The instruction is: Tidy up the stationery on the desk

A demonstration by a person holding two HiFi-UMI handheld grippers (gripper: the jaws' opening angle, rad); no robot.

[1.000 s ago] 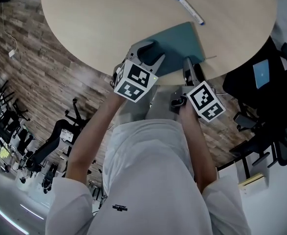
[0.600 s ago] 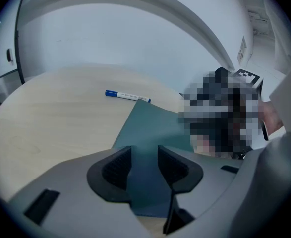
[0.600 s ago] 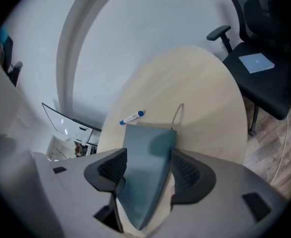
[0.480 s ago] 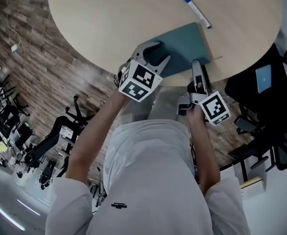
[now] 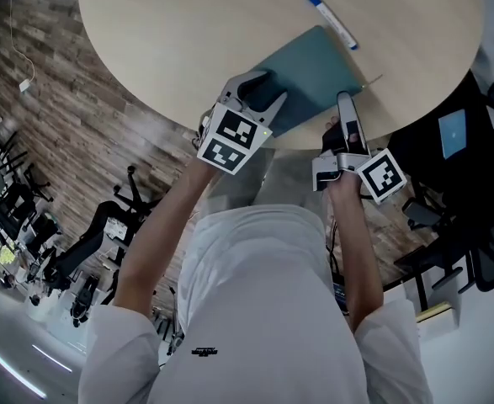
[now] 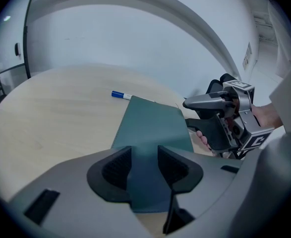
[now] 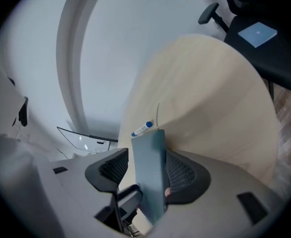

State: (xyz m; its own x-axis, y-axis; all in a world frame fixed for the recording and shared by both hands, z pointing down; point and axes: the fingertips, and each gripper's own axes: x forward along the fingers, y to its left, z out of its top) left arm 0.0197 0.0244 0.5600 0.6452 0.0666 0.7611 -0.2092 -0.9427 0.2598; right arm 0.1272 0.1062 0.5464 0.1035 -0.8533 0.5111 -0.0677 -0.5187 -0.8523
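Note:
A dark teal notebook (image 5: 310, 66) lies at the near edge of the round pale wood table (image 5: 188, 32), its right side raised. My left gripper (image 5: 268, 88) stands open over the notebook's near left corner, and the cover (image 6: 150, 128) shows flat between its jaws. My right gripper (image 5: 345, 103) is shut on the notebook's near right edge; in the right gripper view the notebook (image 7: 149, 167) stands edge-on between the pads. A white pen with a blue cap (image 5: 329, 18) lies just beyond the notebook. The same pen (image 6: 120, 95) shows past the notebook's far corner.
A black office chair (image 5: 448, 141) with a blue square on its seat stands close to the table's right side. More chairs (image 5: 87, 242) stand on the wood-plank floor at the left. The person's white-sleeved arms fill the lower middle.
My right gripper has moved forward and to the right onto the notebook's near right edge. The notebook has swung, its far end now closer to the pen. The left gripper has barely moved.

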